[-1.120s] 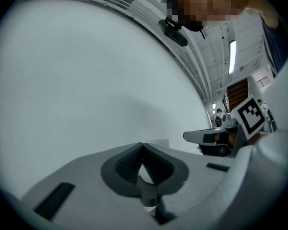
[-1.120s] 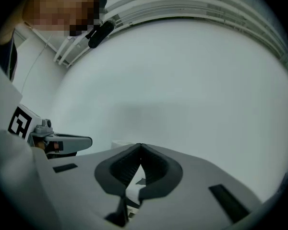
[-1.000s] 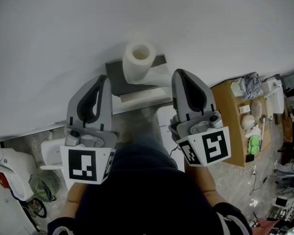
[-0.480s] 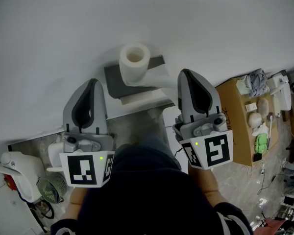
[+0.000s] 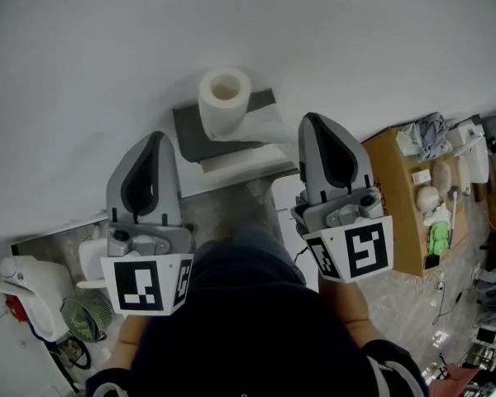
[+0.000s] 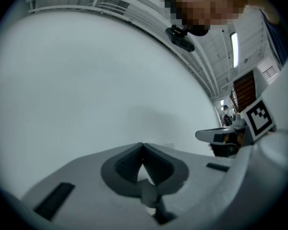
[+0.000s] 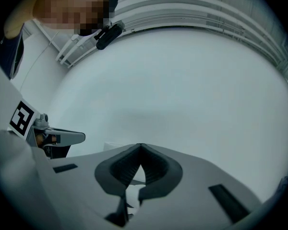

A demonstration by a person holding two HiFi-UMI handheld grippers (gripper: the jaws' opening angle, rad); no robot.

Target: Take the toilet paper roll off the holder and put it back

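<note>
Clenched tight on nothing, left gripper point(image 5: 155, 139) and right gripper point(image 5: 316, 122), both short of the roll point(image 5: 225, 102) upright on its holder point(image 5: 197, 132) at the wall point(image 5: 231, 23). Likely to shove the roll aside unless opened first; likely to dent soft white paper round the hollow core if squeezed hard, or to unwind a loose tail. Holder flat, dark, hard-edged.

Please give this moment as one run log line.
stage: before grasp | left claw: shut, empty | right claw: shut, empty | toilet paper roll: on holder, untouched
</note>
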